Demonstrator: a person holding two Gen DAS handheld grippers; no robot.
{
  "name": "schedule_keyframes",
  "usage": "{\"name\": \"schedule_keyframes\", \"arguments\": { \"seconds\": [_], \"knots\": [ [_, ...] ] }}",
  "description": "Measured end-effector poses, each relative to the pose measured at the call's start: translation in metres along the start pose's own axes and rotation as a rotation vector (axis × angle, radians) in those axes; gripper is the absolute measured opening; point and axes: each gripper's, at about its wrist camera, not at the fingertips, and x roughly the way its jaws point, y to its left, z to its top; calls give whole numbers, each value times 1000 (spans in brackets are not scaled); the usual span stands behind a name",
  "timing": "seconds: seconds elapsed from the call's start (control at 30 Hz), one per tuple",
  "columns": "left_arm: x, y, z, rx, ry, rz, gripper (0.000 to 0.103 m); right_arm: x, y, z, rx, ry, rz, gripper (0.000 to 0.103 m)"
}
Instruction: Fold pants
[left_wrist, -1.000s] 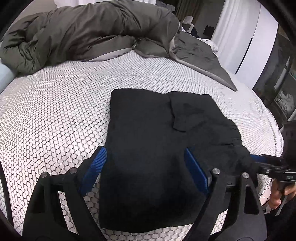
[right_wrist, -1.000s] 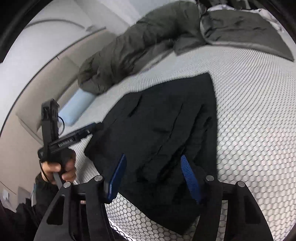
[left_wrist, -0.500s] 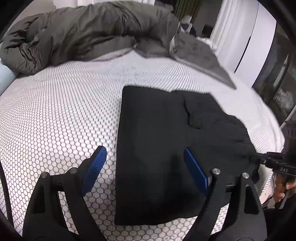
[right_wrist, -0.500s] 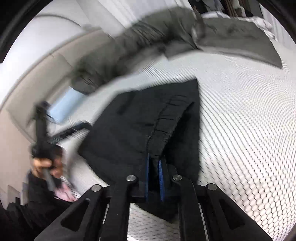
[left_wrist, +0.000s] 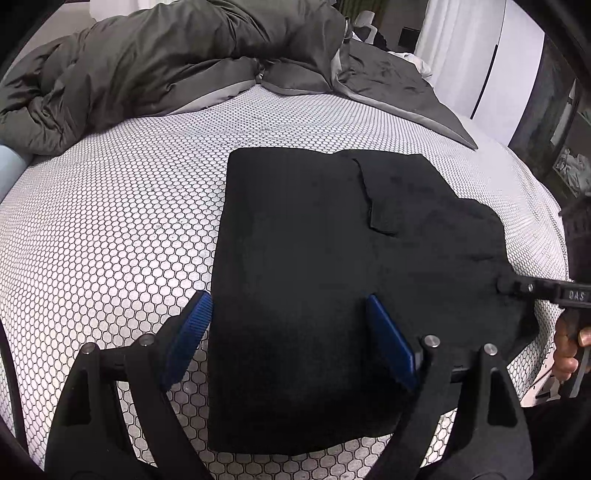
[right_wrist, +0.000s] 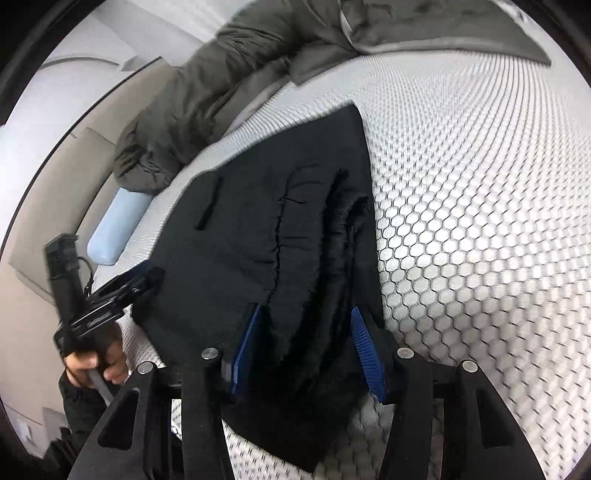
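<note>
Black pants (left_wrist: 314, 280), folded to a rough rectangle, lie flat on the bed (left_wrist: 110, 229), on its white sheet with a black honeycomb print. In the left wrist view the rectangle sits at the near middle of the bed. Its left edge is straight; its right side is rumpled, with a flap folded over near the far right.

Left hand-held gripper (left_wrist: 288, 332): jaws stand wide apart above the near part of the pants. The blue pads (left_wrist: 190, 332) straddle the cloth's left edge; no contact with the cloth can be made out. Nothing gripped.

Right hand-held gripper (right_wrist: 306, 347): jaws are opening. A bunched ridge of the pants lies between the blue pads. The pads stand to either side of it and are not pressing it. In the left wrist view this gripper's tip shows at the right edge of the pants, with the holding hand (left_wrist: 567, 347) below it.

Background: a grey-green duvet (left_wrist: 147, 66) is heaped along the far side of the bed. A pale blue pillow (right_wrist: 118, 229) lies at the far left by the headboard.
</note>
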Motion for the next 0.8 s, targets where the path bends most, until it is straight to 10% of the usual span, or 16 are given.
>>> {"name": "schedule_keyframes", "arguments": {
  "seconds": [0.07, 0.2, 0.37, 0.63, 0.8],
  "knots": [
    [-2, 2, 0, 3, -1, -8, 84, -10, 11, 4, -54, -54, -2, 21],
    [-6, 7, -1, 2, -8, -24, 84, -47, 41, -4, -175, -156, 7, 17],
    [-4, 9, -4, 11, 10, 8, 84, -17, 7, -14, -124, 2, -118, 35],
    [-9, -47, -13, 256, -35, -106, 84, -59, 60, -12, -273, -274, -123, 47],
    [11, -60, -27, 387, 1, -85, 89, 16, 96, -17, -441, -90, -169, 43]
  ]
}}
